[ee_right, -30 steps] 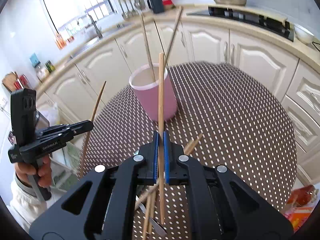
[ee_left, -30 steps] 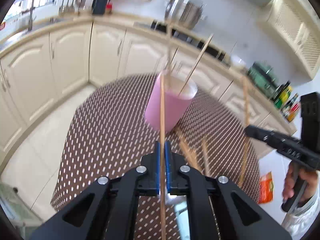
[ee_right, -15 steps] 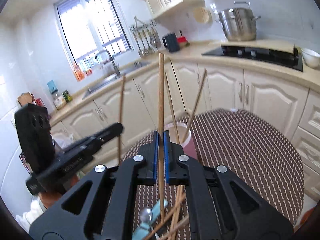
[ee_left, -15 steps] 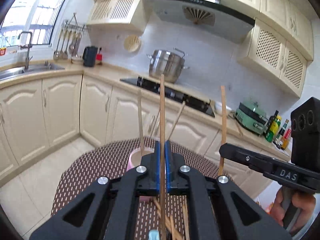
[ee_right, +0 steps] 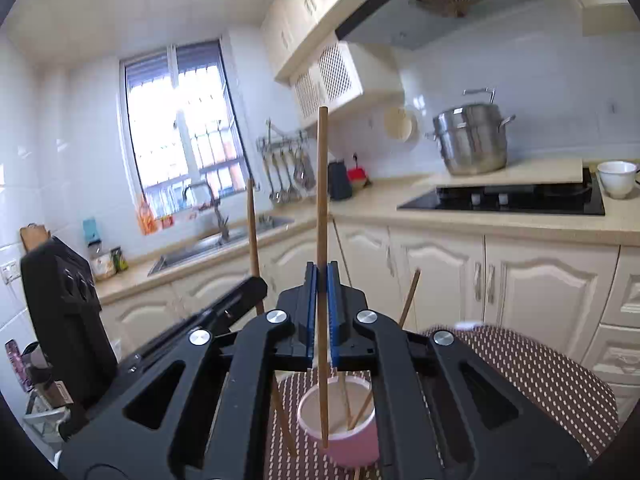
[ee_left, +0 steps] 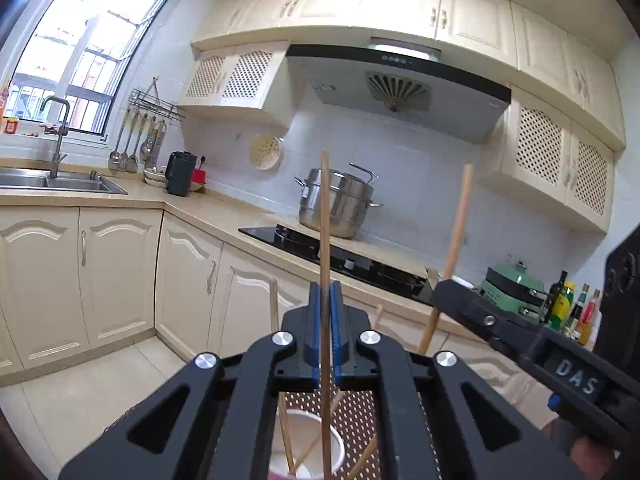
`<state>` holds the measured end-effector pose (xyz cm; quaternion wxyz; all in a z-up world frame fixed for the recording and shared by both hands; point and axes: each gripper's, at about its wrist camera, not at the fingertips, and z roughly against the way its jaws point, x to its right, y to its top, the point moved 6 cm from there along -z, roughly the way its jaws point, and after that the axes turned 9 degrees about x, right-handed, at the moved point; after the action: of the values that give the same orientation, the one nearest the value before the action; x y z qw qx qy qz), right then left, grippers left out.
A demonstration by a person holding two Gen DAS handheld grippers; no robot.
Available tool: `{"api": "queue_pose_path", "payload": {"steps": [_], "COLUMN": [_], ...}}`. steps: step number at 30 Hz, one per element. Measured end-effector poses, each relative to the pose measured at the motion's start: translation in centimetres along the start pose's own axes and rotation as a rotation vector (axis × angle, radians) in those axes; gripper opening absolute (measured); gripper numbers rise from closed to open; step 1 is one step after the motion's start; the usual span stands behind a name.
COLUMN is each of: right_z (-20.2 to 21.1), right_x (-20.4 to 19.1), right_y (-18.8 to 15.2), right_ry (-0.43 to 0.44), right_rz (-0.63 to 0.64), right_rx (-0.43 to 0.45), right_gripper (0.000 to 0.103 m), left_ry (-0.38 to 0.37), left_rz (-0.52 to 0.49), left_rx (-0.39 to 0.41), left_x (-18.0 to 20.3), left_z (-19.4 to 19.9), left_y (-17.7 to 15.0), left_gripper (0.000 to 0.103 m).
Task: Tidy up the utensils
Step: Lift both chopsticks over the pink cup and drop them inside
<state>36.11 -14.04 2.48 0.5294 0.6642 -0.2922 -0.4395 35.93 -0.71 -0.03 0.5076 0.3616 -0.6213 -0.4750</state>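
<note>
In the left wrist view my left gripper (ee_left: 325, 292) is shut on an upright wooden chopstick (ee_left: 325, 208). Its lower end passes over the mouth of the pink cup (ee_left: 316, 446), which holds two other chopsticks. My right gripper (ee_left: 450, 294) shows at the right, clamped on a second chopstick (ee_left: 458, 232). In the right wrist view the right gripper (ee_right: 321, 276) is shut on that upright chopstick (ee_right: 322, 184), whose lower tip overlaps the cup (ee_right: 348, 440) at its near rim. The left gripper (ee_right: 252, 286) shows at the left with its chopstick (ee_right: 252, 232).
The cup stands on a round table with a brown dotted cloth (ee_right: 528, 364). Behind are cream cabinets, a black hob (ee_right: 504, 196) with a steel pot (ee_right: 472, 142), a white cup (ee_right: 618, 178) and a sink (ee_right: 224, 240). A loose chopstick (ee_left: 366, 456) shows beside the cup.
Both grippers have risen and tipped up from looking down at the table to nearly level. The cup has dropped to the bottom of both views. Each still holds its chopstick.
</note>
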Motion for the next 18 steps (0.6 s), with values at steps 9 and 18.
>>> {"api": "queue_pose_path", "payload": {"steps": [9, 18], "right_z": [-1.7, -1.7], "right_x": [2.1, 2.6], "right_y": [-2.3, -4.8], "right_ry": [-0.017, -0.026], "right_rz": [-0.027, -0.013], "right_rx": [-0.006, -0.061], "right_gripper": [0.006, 0.006], "left_ry": [0.065, 0.080], "left_rz": [-0.043, -0.100], "left_rx": [0.062, 0.027], "left_x": [-1.1, -1.3], "left_z": [-2.4, -2.0], "left_y": [-1.9, -3.7], "left_gripper": [0.005, 0.006]}}
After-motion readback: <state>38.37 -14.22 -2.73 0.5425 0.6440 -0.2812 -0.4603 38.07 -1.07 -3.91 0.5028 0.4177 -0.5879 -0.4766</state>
